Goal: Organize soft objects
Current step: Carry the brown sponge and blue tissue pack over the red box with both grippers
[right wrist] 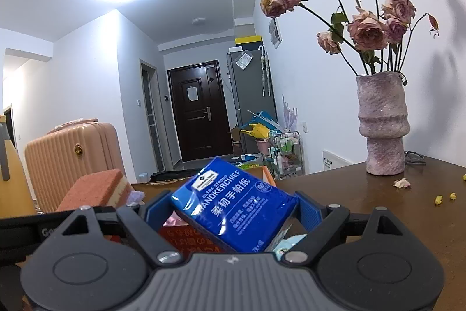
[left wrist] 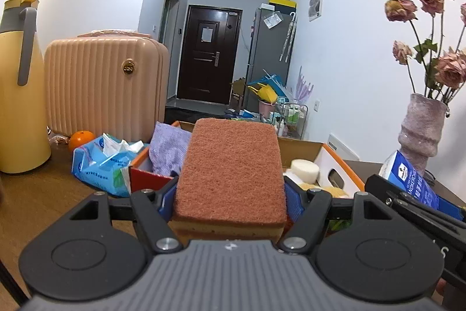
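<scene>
Left gripper [left wrist: 230, 194] pinched a sponge [left wrist: 230, 165] at frame centre; right gripper [right wrist: 225, 209] pinched a blue handkerchief pack [right wrist: 233, 203] at lower centre, above the cardboard box [left wrist: 335, 165].

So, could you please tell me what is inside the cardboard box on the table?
Inside the cardboard box: a purple cloth at its left end and a white round sponge beside something yellow. The middle is hidden behind the sponge in the left tongs.

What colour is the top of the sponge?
The sponge has a reddish-brown scrubby top; the left wrist view shows it best.
</scene>
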`<state>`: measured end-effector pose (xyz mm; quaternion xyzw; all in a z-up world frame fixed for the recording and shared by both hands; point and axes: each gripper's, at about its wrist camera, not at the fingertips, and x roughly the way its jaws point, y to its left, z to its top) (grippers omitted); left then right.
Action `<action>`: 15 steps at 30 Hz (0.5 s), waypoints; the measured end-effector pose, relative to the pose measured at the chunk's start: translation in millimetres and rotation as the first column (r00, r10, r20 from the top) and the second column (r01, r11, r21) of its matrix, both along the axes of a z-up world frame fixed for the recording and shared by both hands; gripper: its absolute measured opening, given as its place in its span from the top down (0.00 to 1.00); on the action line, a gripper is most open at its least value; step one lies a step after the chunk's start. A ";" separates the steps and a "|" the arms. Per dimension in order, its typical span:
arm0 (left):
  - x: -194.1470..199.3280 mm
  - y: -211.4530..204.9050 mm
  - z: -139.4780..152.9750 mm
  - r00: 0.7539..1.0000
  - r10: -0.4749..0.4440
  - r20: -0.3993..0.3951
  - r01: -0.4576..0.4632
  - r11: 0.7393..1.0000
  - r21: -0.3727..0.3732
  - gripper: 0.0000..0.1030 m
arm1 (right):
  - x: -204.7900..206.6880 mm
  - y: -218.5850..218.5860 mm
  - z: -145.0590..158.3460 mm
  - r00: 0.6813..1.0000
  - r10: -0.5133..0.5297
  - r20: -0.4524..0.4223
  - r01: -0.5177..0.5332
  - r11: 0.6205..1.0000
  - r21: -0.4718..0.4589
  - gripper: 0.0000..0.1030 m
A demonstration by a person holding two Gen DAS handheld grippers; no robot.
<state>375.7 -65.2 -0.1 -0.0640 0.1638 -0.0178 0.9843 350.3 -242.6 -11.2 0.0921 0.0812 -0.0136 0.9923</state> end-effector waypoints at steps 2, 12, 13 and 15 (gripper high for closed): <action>5.3 2.7 -0.1 1.000 0.008 0.003 -0.008 1.000 0.002 0.31 | 3.9 2.1 -0.2 1.000 0.001 0.002 -0.001 1.000 0.001 0.15; 31.7 14.4 1.4 0.999 0.033 0.016 -0.033 0.999 -0.001 0.31 | 32.3 11.1 1.8 1.000 0.000 0.013 0.000 1.000 0.000 0.15; 34.4 15.2 1.7 0.999 0.036 0.017 -0.036 0.999 -0.001 0.31 | 36.1 11.9 2.2 1.000 0.000 0.014 0.000 1.000 0.002 0.15; 39.5 16.8 2.3 0.999 0.041 0.020 -0.041 0.999 -0.002 0.31 | 41.4 12.9 2.3 1.000 0.000 0.014 0.000 1.000 0.006 0.15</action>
